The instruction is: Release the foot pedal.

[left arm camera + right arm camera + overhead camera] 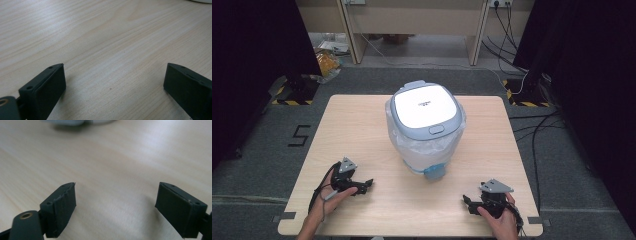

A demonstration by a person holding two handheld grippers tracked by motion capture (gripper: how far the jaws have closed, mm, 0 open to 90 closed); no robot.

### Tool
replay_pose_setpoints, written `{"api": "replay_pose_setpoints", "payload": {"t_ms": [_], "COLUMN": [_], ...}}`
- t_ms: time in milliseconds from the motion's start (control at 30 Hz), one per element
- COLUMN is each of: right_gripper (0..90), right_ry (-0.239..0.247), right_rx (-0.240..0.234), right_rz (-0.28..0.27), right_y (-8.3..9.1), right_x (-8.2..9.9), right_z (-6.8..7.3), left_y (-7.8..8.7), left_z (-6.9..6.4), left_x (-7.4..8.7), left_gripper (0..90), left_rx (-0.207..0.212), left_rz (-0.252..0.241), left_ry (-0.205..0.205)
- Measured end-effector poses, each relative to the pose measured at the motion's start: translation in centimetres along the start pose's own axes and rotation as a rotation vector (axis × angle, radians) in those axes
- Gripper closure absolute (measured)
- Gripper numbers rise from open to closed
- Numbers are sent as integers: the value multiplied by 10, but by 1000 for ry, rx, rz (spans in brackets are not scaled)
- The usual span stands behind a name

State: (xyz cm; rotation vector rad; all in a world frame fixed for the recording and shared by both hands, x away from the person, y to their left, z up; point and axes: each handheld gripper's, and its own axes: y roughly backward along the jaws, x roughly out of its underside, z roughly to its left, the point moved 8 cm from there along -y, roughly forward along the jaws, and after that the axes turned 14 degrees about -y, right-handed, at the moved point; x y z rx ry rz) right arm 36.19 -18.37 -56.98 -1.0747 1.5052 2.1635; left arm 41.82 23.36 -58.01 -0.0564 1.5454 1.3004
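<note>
Pale wood grain covers the square tabletop, and on its middle, toward the far side, stands a white rounded bin with a grey-blue lid and a thin clear plastic liner bunched around its body. The lid is down, with an oval button on its near edge. A small blue patch shows at the bin's near foot.

The left gripper rests on the table at the near left, held by the person's left hand; its black jaws point right, toward the table's centre. The bin is farther off and to its right, well apart from it. In the left gripper view the jaws are spread wide with bare wood between them, and a sliver of white shows at the top right corner.

The right gripper sits at the near right in the right hand, jaws pointing left. The bin lies beyond it and to its left, also well apart. In the right gripper view the jaws gape wide over bare wood, and the bin's blurred base shows at the top edge.
</note>
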Motion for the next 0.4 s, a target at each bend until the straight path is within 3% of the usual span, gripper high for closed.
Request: {"api": "replay_pose_setpoints", "payload": {"t_ms": [67,400], "right_gripper": [142,125], "right_ry": [18,16], "right_rx": [-1,-4], "right_rz": [27,29], "right_y": [-2,-3], "right_x": [2,1], "right_z": [1,1], "left_y": [0,0], "left_z": [0,0], "left_x": [0,0], "left_gripper": [33,33], "left_rx": [0,0], "left_rz": [0,1], "left_ry": [0,1]}}
